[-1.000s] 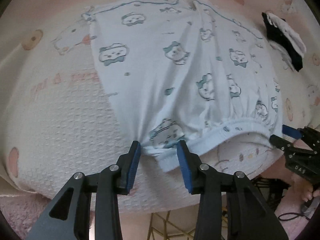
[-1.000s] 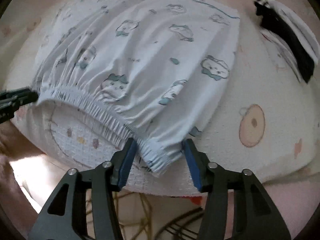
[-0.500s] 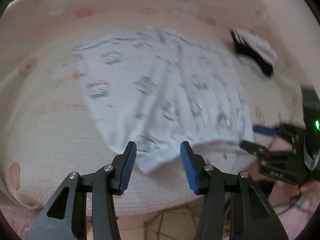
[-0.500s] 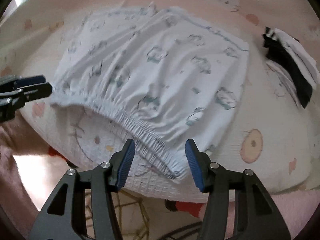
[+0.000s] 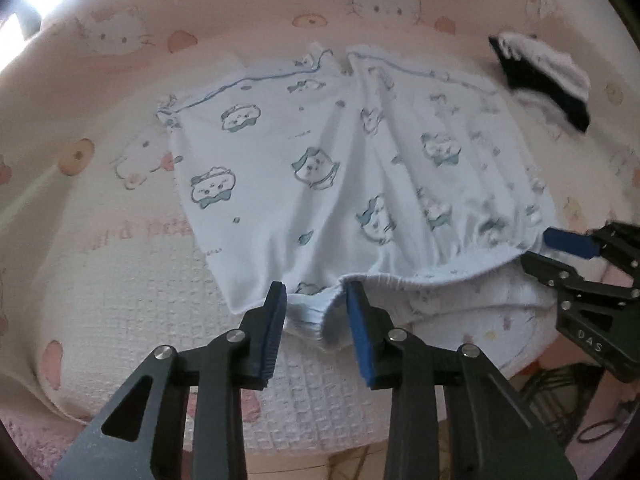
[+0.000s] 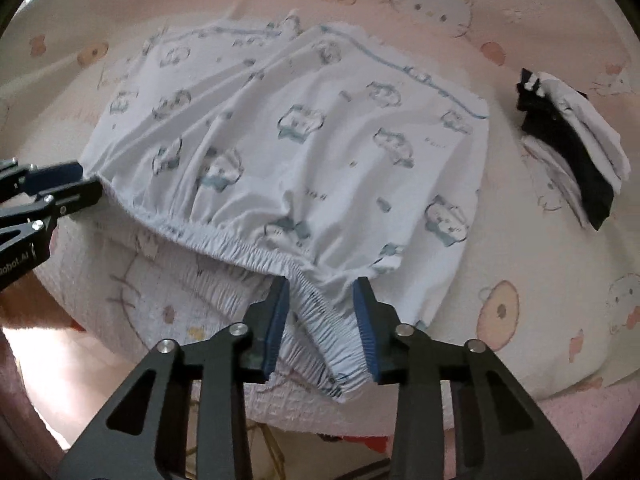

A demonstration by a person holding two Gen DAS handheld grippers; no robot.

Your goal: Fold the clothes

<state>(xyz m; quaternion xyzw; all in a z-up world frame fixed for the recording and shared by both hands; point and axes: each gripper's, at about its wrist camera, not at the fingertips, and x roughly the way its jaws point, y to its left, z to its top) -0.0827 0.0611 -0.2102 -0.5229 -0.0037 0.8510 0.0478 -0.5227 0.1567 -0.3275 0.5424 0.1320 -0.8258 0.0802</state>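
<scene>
Both my tools have just been closing: left tool [image 5: 316, 304] and right tool [image 6: 320, 300] each pinch a waistband corner of the pale printed shorts [image 5: 340, 168], pads against fabric.

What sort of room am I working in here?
Probably a bedroom: the light blue shorts lie on a soft pink cartoon-cat blanket, like a bed cover, with a folded black-and-white garment beside them.

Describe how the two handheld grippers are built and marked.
Both the left gripper and the right gripper have black angular metal frames with triangular cutouts and silver rivets. Their fingers carry ribbed blue pads. White lettering reading "DAS" shows on the right gripper's body seen from the left wrist.
</scene>
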